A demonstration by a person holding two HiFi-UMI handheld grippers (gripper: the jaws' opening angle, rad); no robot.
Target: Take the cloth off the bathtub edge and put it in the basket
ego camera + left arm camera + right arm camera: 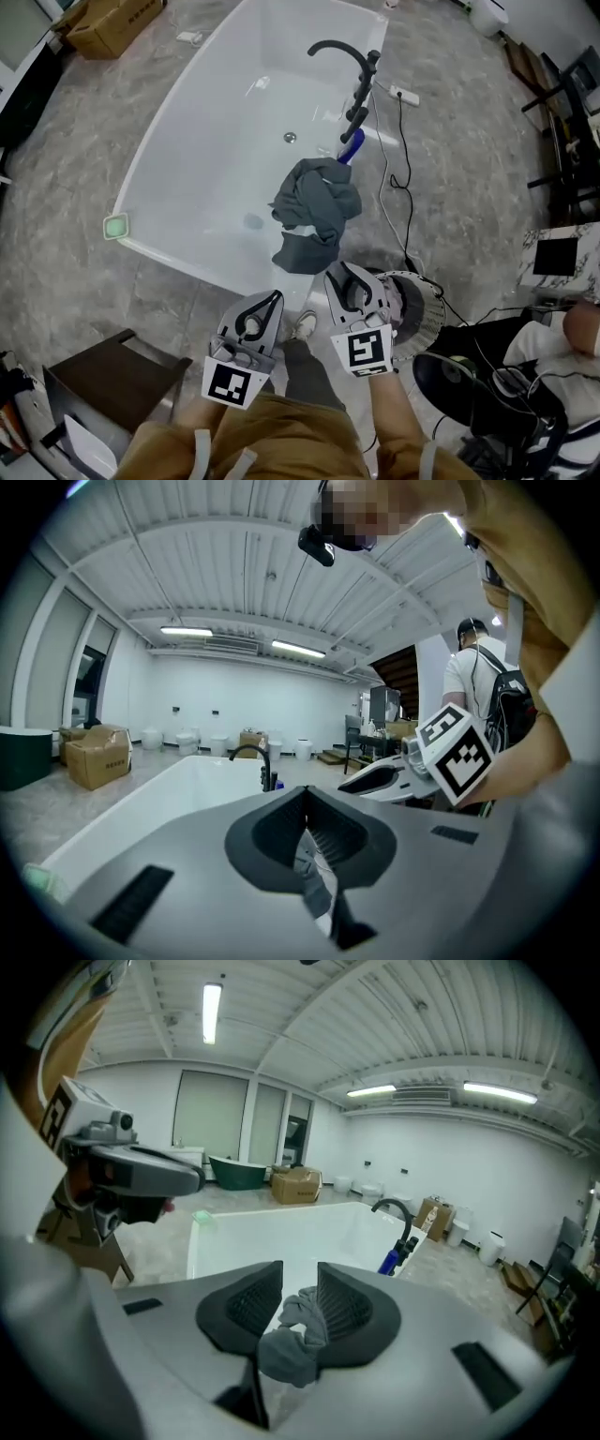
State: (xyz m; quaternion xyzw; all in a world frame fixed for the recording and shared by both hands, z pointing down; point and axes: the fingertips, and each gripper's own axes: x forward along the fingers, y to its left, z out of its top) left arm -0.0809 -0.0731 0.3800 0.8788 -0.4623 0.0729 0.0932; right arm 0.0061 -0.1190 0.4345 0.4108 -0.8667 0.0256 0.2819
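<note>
The grey cloth (317, 202) lies bunched on the bathtub's (216, 150) right edge, by the black tap (342, 52). Just nearer, the right gripper's (339, 274) jaws stand slightly apart, empty; the left gripper's (271, 300) are closed.

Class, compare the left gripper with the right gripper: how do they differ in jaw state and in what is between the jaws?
The left gripper has its jaws together, while the right gripper has its jaws apart. Nothing stands between the left gripper's jaws, but the grey cloth shows in the right gripper's gap. Both are grey and point toward the bathtub.
</note>
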